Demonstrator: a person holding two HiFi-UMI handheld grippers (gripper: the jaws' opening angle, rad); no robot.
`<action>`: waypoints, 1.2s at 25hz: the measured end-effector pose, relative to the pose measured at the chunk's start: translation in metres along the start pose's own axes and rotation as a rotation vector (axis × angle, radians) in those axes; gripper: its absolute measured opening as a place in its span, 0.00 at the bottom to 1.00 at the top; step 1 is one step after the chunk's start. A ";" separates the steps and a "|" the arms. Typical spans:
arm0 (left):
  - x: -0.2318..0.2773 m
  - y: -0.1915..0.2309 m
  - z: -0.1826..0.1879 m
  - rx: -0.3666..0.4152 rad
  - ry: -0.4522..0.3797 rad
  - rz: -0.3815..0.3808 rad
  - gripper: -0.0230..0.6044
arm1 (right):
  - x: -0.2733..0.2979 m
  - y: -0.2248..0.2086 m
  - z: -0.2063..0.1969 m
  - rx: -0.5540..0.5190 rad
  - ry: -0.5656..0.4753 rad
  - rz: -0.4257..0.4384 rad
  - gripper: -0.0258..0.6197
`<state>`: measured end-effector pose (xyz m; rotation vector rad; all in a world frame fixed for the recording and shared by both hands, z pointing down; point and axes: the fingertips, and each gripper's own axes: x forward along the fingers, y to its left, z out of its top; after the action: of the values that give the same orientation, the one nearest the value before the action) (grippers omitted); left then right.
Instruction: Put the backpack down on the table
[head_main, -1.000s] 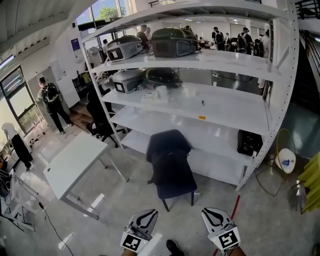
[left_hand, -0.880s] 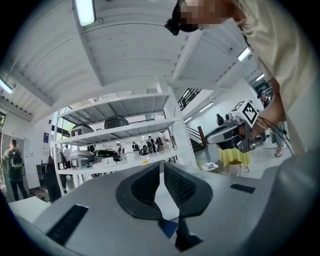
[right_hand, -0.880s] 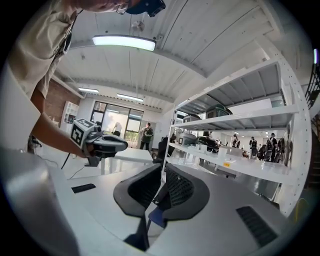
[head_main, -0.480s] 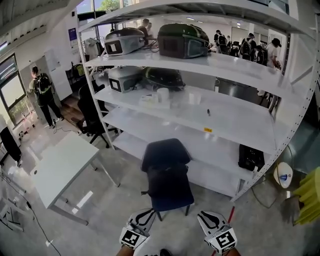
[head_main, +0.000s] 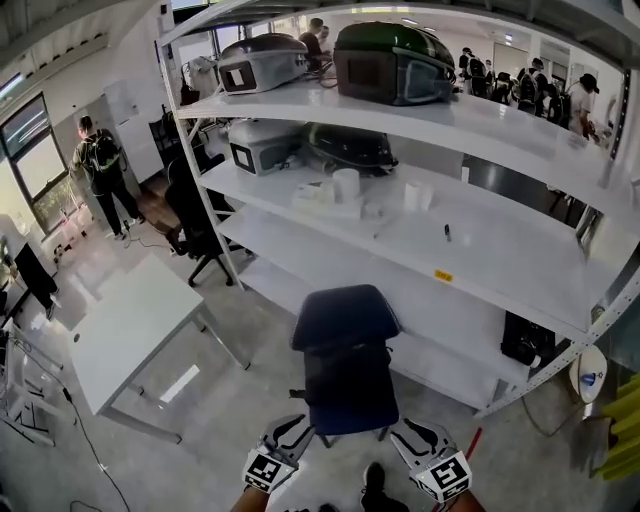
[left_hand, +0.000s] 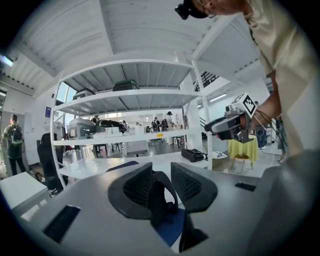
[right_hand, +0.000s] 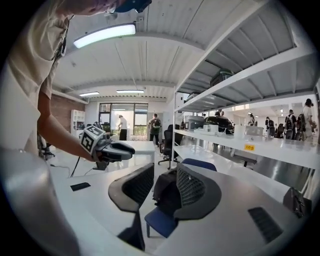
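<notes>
Now, with the dark soft backpack (right_hand: 165, 192) on the blue padded chair (head_main: 345, 315) closer ahead, the left gripper (head_main: 297, 425) and right gripper (head_main: 412, 430) jaws have just been opening, empty, for pickup.

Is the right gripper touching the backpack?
Apart. In the right gripper view, the backpack sits on the chair well beyond the right gripper, jaws open.

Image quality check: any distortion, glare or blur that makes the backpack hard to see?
Head view: strong fisheye bows the shelving; light is even, and the backpack is a sharp but dark mass on the blue chair. Left gripper view: black round-lens corners, otherwise evenly lit. Right gripper view: the ceiling lamp is blown out; the backpack shows little detail.
</notes>
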<state>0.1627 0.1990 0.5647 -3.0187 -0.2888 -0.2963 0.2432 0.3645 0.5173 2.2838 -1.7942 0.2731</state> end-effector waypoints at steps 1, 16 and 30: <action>0.010 0.005 -0.007 -0.011 0.018 0.010 0.20 | 0.008 -0.011 -0.005 0.005 0.009 0.021 0.23; 0.107 0.078 -0.153 -0.141 0.230 -0.008 0.30 | 0.135 -0.110 -0.134 0.076 0.246 0.253 0.35; 0.148 0.069 -0.211 -0.182 0.303 -0.312 0.43 | 0.198 -0.142 -0.237 0.170 0.393 0.377 0.40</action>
<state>0.2801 0.1342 0.7953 -3.0302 -0.7416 -0.8362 0.4257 0.2808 0.7916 1.7999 -2.0226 0.9003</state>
